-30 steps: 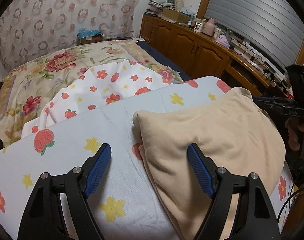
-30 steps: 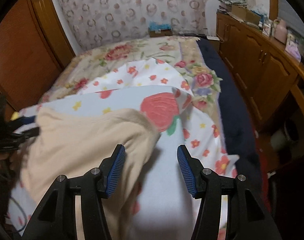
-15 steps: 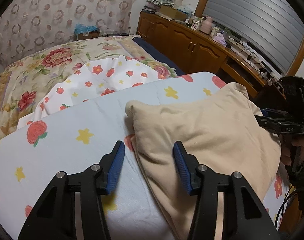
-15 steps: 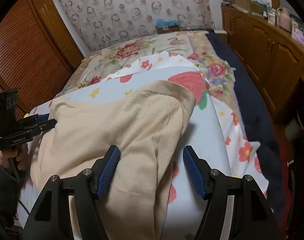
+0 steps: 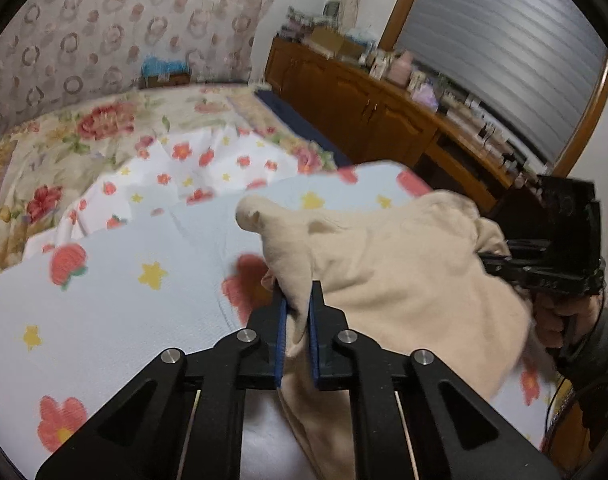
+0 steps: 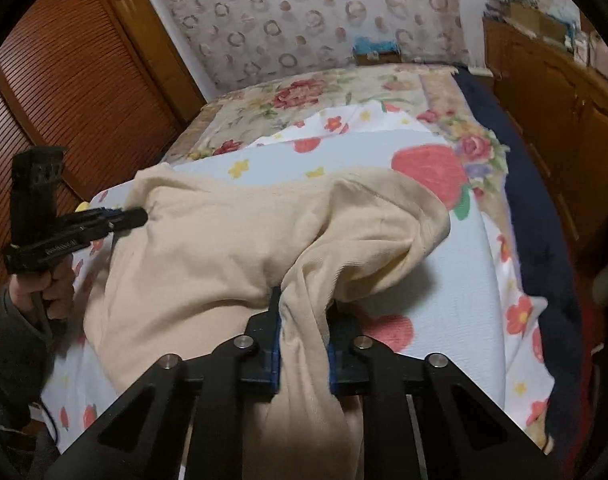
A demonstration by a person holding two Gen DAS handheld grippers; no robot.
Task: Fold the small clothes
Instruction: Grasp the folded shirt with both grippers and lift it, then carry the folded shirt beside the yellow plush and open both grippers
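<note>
A beige garment (image 5: 392, 276) lies bunched on a light blue sheet with strawberries and stars (image 5: 124, 300) on the bed. My left gripper (image 5: 298, 304) is shut on the garment's near left edge, and the cloth bulges up between the blue pads. My right gripper (image 6: 302, 312) is shut on a thick fold of the garment (image 6: 232, 248) at its near right side. Each gripper shows in the other view: the right one (image 5: 504, 264) at the garment's right edge, the left one (image 6: 132, 216) at its left corner.
A floral quilt (image 5: 64, 140) and a white flowered sheet (image 5: 192, 160) cover the bed beyond. Wooden cabinets (image 5: 364, 112) with clutter line the right side. A slatted wooden door (image 6: 64, 92) stands at the left. A dark blue blanket (image 6: 544, 240) hangs along the bed's right edge.
Both grippers went from open to shut on the beige garment. The cloth has been pulled up and bunched into folds at both held edges.
</note>
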